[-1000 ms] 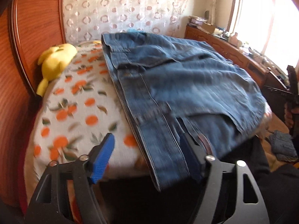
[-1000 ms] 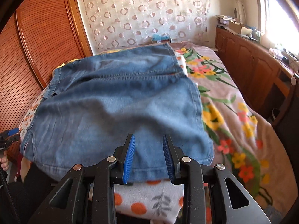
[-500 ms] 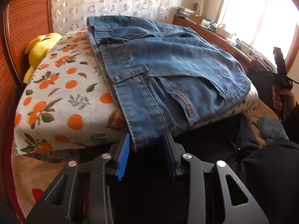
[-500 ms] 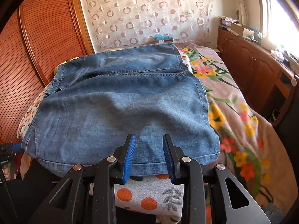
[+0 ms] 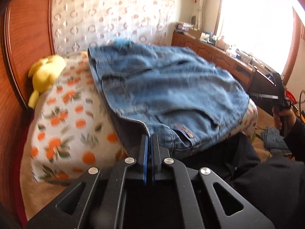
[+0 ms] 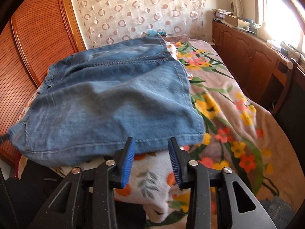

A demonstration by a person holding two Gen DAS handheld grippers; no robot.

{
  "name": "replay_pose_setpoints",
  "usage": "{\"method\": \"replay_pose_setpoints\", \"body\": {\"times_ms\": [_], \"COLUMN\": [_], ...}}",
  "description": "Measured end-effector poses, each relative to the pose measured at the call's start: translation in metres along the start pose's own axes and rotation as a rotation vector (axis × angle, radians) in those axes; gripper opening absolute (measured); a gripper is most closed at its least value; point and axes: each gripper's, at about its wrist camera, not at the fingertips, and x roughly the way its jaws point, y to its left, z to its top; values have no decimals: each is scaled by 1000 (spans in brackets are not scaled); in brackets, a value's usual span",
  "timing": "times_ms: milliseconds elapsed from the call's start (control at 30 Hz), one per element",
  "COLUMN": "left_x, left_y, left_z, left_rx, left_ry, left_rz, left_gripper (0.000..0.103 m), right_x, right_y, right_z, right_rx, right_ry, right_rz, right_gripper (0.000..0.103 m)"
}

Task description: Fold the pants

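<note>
your left claw (image 5: 149, 136) just clamped the jeans (image 5: 167, 87) near corner | right claw (image 6: 152, 143) opening, hem between, not pinched | bed (image 6: 238, 99)

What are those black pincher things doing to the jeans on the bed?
A person is folding blue denim pants on a bed with a flowery blanket. The left gripper has just closed and is shut on a corner of the pants near the bed's edge. The right gripper has just been opening; its blue pads flank the hem without pressing it.

Home bedroom: bed (image 6: 238, 114), yellow plush toy (image 5: 44, 76), wooden wardrobe (image 6: 34, 43).
</note>
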Motion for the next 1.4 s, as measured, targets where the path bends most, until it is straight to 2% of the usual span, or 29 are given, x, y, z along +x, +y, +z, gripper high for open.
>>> {"method": "replay_pose_setpoints", "body": {"times_ms": [100,267,400,833,967,1067,1100,1167,1233,1333,1400], "left_x": [-2,3,5,-9,-10,-10,-11,-12,-14,-17,-18], "left_y": [1,6,10,1,-1,0,0,0,0,-1,-3], "left_z": [20,47,59,98,108,107,107,104,99,92,86], "left_rx": [6,12,6,21,22,18,17,14,10,-1,-2], "left_ry": [-41,-79,-93,-188,-214,-218,-215,-211,-208,-200,-192], "left_rz": [17,45,58,85,84,83,82,85,80,69,66], "left_gripper": [3,3,3,3,3,3,3,3,3,3,3], "right_x": [-1,-1,2,15,18,22,22,21,18,15,10], "right_y": [-5,-6,-4,0,-10,-23,-25,-28,-28,-26,-24], "right_z": [-3,-6,-4,6,4,4,3,3,4,1,0], "right_rx": [0,-15,-46,-64,-45,23,33,44,43,48,44], "right_ry": [7,22,31,6,-5,-6,-12,-28,-38,-58,-80], "right_rz": [-24,-32,-68,-79,-58,3,10,19,11,-4,-17], "right_gripper": [45,46,47,53,64,64,62,49,29,10,5]}}
